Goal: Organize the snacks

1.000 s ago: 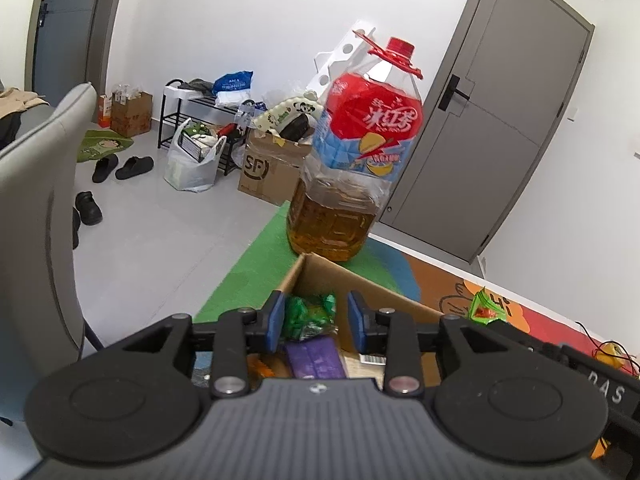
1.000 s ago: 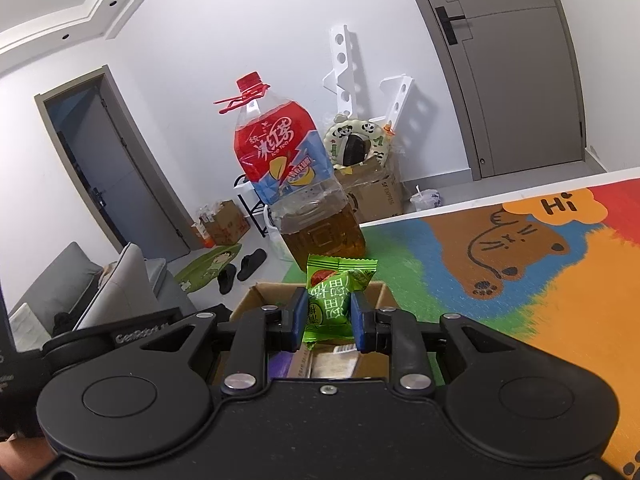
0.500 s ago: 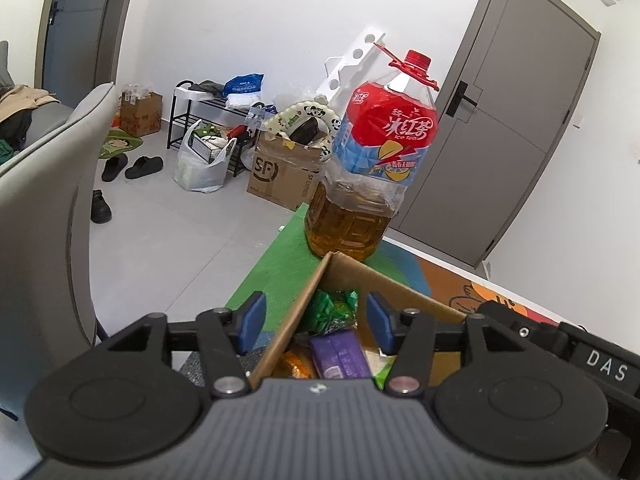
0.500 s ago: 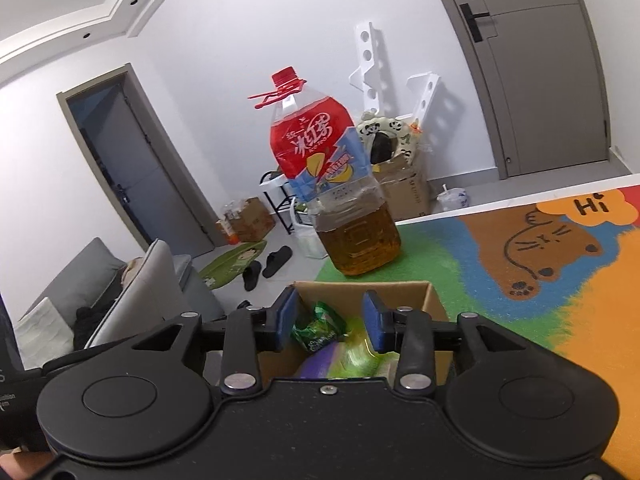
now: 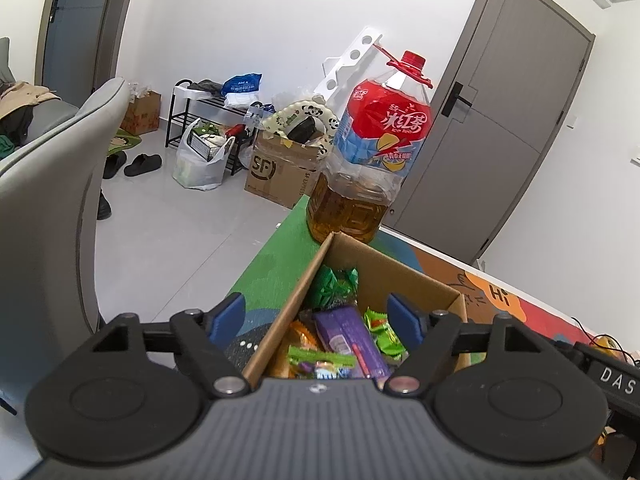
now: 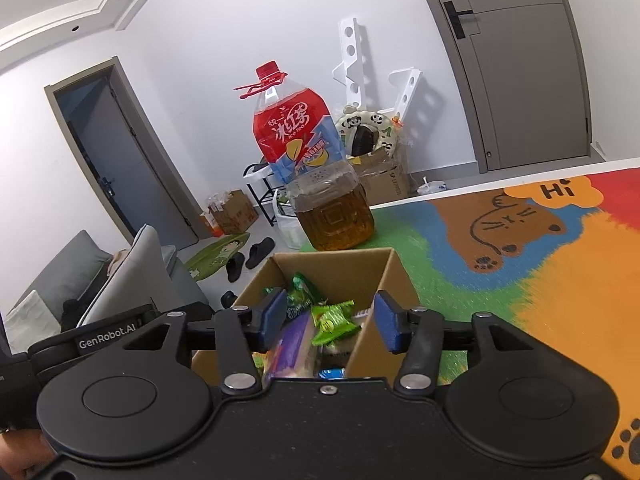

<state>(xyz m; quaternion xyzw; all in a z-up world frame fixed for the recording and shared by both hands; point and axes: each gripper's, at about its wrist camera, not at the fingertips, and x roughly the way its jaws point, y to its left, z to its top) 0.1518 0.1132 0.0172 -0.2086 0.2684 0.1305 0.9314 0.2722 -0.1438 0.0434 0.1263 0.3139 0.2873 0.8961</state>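
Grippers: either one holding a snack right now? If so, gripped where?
Neither. Left gripper and right gripper are both open and empty above the cardboard box; the snack packets lie inside it.

"SF" – carton (image 5: 280, 172); "Hi" – mat (image 6: 554, 191)

The cardboard box's (image 5: 384, 268) near end and lower snacks (image 6: 296, 344) lie hidden behind the gripper bodies.

A lived-in home, likely an entry or living room. From the left wrist view, a shoe rack (image 5: 208, 120) with slippers (image 5: 144, 163) stands at ten o'clock, a delivery carton (image 5: 280, 176) at twelve, a grey door (image 5: 500, 128) at two, a sofa (image 5: 24, 120) at nine.
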